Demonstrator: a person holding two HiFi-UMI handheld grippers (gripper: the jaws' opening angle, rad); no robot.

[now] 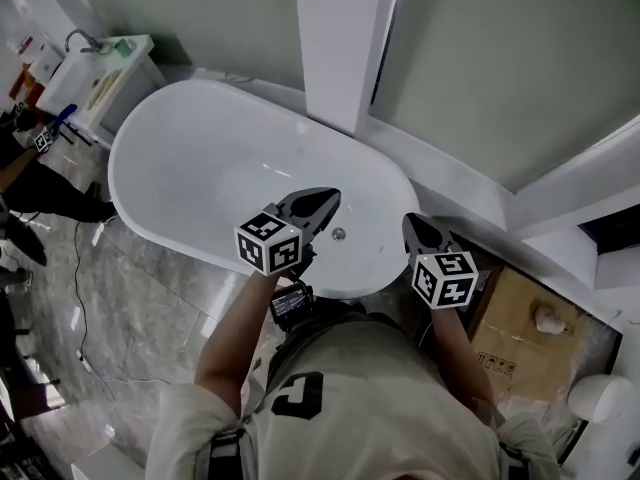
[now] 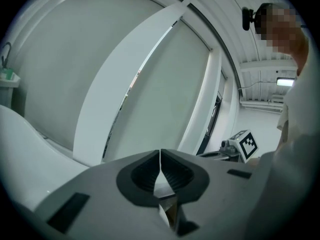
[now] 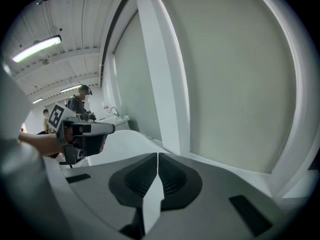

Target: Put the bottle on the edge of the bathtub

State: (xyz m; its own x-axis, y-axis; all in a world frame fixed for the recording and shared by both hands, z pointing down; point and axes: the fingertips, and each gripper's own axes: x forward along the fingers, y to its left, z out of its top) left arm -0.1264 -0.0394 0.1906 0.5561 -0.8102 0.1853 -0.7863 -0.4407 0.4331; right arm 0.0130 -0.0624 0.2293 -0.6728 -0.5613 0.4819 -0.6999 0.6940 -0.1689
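The person is holding the left gripper (image 1: 328,198) (image 2: 160,155) over the white bathtub (image 1: 190,148), near its drain (image 1: 338,234), with the jaws meeting on nothing. The right gripper (image 1: 410,220) (image 3: 157,158) is hovering beside the tub's rim, and its jaws are also pressing together, empty.

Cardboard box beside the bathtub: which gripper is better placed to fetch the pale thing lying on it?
Right, probably. The right gripper hangs near the cardboard box with the pale thing; the left gripper is over the bathtub, farther off. Both are shut and empty.
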